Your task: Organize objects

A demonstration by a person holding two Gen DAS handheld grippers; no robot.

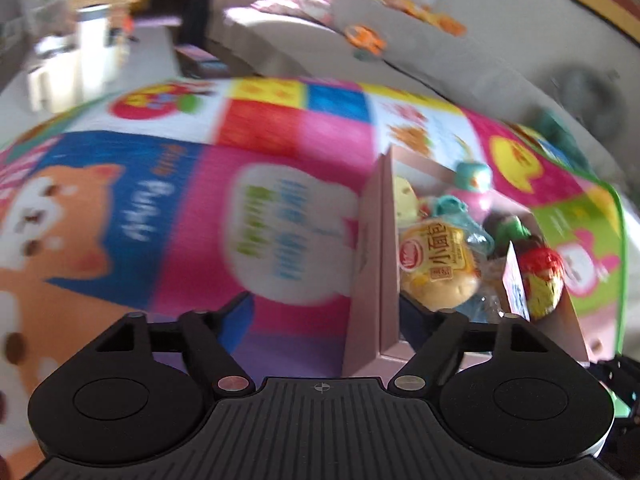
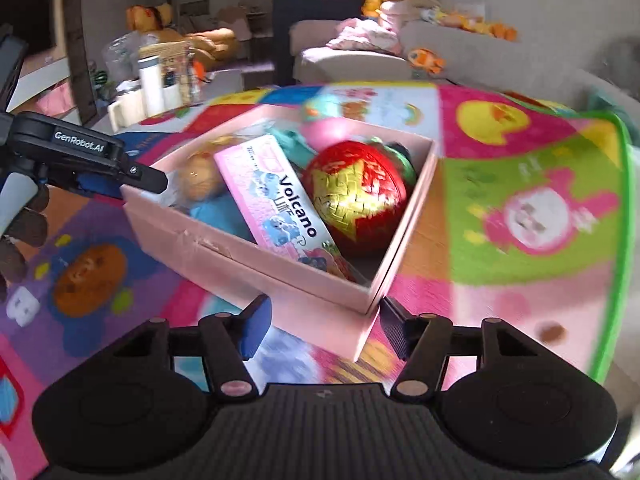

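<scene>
Right wrist view: a pale pink square cardboard box (image 2: 280, 256) sits on a bright patchwork play mat (image 2: 500, 200), centre of frame, one corner pointing at the camera. Inside lie a red-and-gold foil-wrapped egg (image 2: 356, 196), a long pink carton printed "Volcano" (image 2: 280, 204) leaning diagonally, a yellowish bun packet, and teal and pink bits toward the back, too blurred to name.

The right gripper (image 2: 324, 328) is released, its blue and black fingers either side of the near box corner, pads not pressing. The left gripper (image 2: 136, 176) enters from the left edge, its tip at the box's left rim; contact cannot be told.

Left wrist view: the left gripper (image 1: 340, 312) stands wide, nothing pinched; the box wall (image 1: 376, 248) rises between its fingers, lower right of centre. A yellow bun packet (image 1: 440, 264) and the foil egg (image 1: 540, 280) show inside.

Judgement: the step looks like taking the loaded box by its walls, to shift or square it.
- Close each gripper on a wall, not the bare corner, which would slip.
- Grip low enough that thin card does not buckle.
- Keep both hands level; the egg would roll and the carton slide.
- Move slowly: the contents are loose.
</scene>
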